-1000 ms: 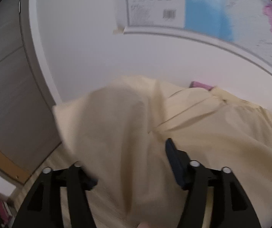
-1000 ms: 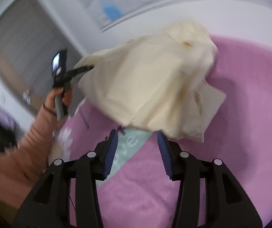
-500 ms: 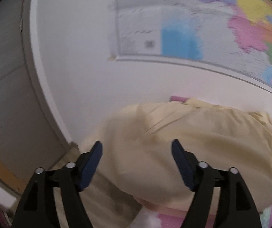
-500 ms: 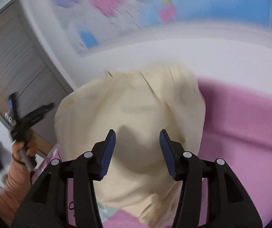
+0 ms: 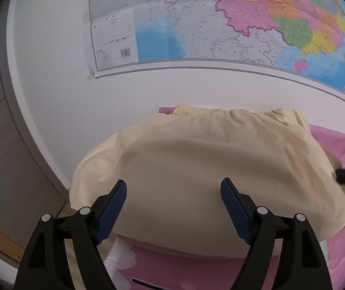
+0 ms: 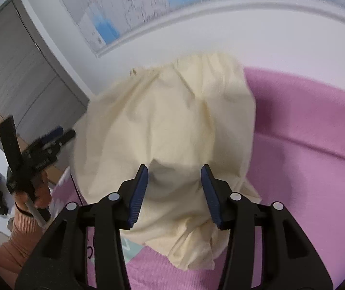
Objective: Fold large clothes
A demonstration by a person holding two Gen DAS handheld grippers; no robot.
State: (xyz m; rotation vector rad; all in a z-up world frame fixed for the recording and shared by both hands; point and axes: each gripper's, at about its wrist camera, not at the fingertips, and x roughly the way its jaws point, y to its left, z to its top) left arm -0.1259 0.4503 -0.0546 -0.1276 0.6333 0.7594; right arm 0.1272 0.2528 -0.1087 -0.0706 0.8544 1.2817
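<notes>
Since a second earlier I had let go — my left gripper (image 5: 173, 205) and right gripper (image 6: 174, 188) gaped empty above the cream garment (image 6: 170, 130), heaped unfolded on the pink bedspread (image 6: 305, 145); folding barely begun.

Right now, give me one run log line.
step: fold | left gripper: open | right gripper: open | cream garment: released on pink bedspread

The garment (image 6: 170, 130) was spread on the bed (image 6: 317, 130), against the wall (image 5: 129, 96) behind it. A map (image 5: 220, 19) was hung on that wall above the garment. A door (image 6: 20, 77) was set to the left. The left gripper (image 6: 51, 135) was held left of the garment; the right gripper (image 6: 174, 191) was poised just before it.
</notes>
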